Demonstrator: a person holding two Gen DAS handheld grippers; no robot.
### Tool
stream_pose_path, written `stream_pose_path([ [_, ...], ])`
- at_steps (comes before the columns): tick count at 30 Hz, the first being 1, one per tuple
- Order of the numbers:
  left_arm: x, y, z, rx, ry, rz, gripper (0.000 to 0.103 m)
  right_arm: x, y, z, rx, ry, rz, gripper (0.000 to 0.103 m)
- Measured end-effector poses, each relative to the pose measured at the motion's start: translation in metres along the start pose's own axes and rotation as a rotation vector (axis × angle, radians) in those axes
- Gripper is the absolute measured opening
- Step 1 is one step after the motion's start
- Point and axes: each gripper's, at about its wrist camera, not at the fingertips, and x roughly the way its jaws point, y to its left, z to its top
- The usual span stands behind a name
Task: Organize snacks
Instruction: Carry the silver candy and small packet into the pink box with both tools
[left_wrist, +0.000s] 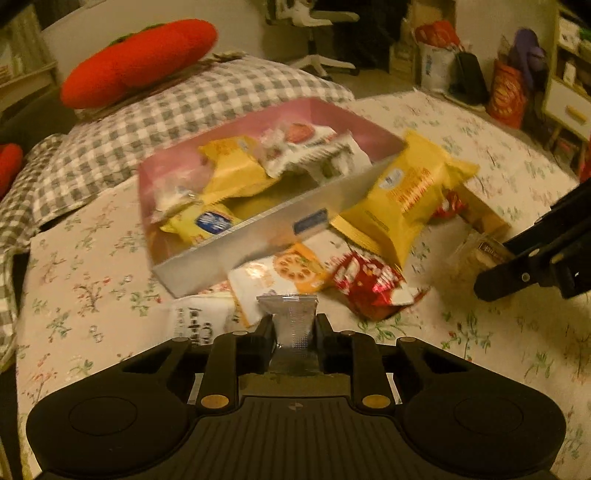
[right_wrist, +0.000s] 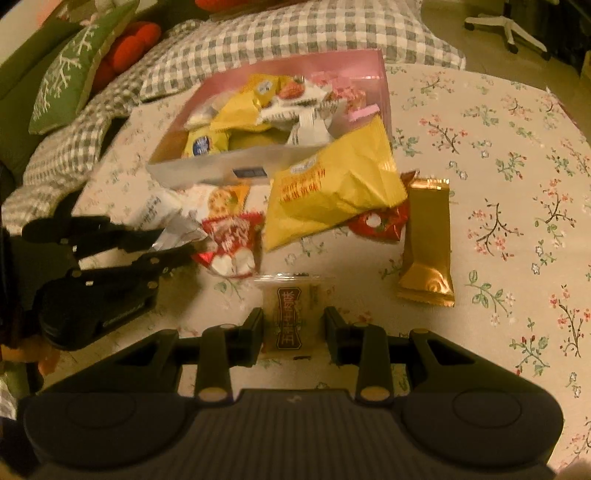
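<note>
A pink and white box (left_wrist: 229, 247) on the floral bedsheet holds several yellow and white snack packets. Against its near wall lean a big yellow bag (left_wrist: 402, 192), an orange cracker packet (left_wrist: 284, 273) and a red packet (left_wrist: 369, 284). My left gripper (left_wrist: 293, 321) is shut on a small silver packet (left_wrist: 288, 310) just in front of the box. My right gripper (right_wrist: 293, 317) is shut on a clear packet with a brown label (right_wrist: 291, 332), low over the sheet. A gold packet (right_wrist: 426, 240) and a small red packet (right_wrist: 380, 221) lie to the right of it.
A grey checked quilt (left_wrist: 184, 99) with a red plush (left_wrist: 140, 59) lies behind the box, and a green pillow (right_wrist: 70, 70) sits far left. An office chair (left_wrist: 317, 37) and bags (left_wrist: 506, 92) stand on the floor beyond the bed.
</note>
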Motion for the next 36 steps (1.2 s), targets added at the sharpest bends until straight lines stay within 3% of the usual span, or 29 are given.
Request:
stream_pose_path([
  [9,-0.010,0.027,0.022,-0.153,-0.046,-0.012,0.021,-0.016,0.002,0.041,0.084,-0.077,0.104,0.032],
  [20,0.008,0.045,0.068,-0.222,-0.071,-0.049,0.021,0.021,0.002,0.107,0.218,-0.081,0.197,0.032],
  [30,0.035,0.048,0.081,-0.217,-0.033,-0.041,0.022,0.042,0.000,0.123,0.228,-0.081,0.118,0.032],
  [33,0.037,0.048,0.081,-0.210,-0.035,-0.033,0.026,0.040,0.002,0.125,0.226,-0.101,0.118,0.038],
  [36,0.037,0.049,0.080,-0.219,-0.036,-0.027,0.038,0.036,0.004,0.128,0.214,-0.118,0.116,0.052],
])
